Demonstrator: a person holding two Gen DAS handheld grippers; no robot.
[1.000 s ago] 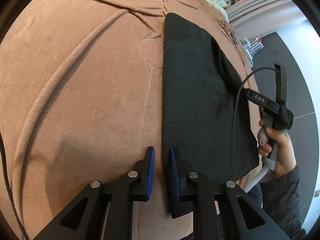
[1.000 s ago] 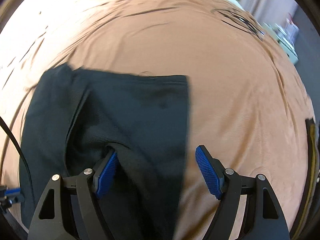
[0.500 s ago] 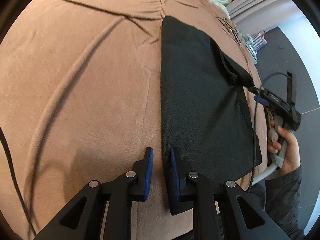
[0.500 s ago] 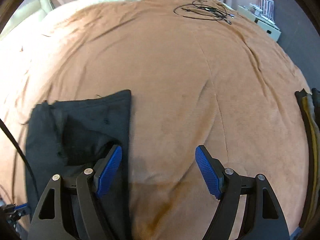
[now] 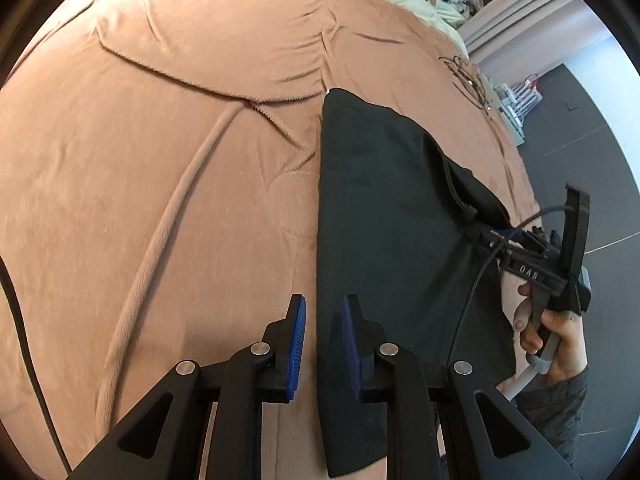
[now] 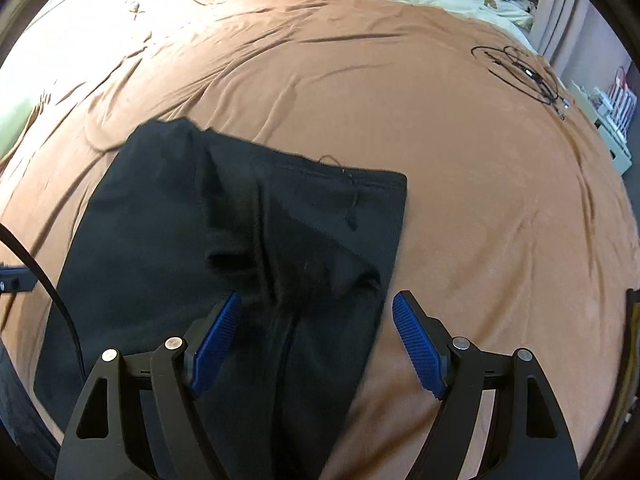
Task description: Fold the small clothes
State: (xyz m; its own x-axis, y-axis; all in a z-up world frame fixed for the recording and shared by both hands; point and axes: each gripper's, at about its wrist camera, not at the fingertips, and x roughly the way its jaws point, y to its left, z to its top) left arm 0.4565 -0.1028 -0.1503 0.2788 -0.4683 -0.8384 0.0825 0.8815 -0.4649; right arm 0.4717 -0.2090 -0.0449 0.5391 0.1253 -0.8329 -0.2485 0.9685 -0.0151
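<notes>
"DAS" — on right gripper

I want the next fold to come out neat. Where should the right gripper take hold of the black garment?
Probably the raised ridge of the black garment lying between the open right gripper fingers: come down from above and pinch it, since the bunched cloth stands off the brown blanket.

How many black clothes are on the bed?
1: a black garment lying on the brown blanket, beside the left gripper. Others may be hidden.

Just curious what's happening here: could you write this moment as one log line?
stage: mid-fold | left claw: nearly closed at black garment edge | right claw: open over garment | surface: brown blanket
</notes>
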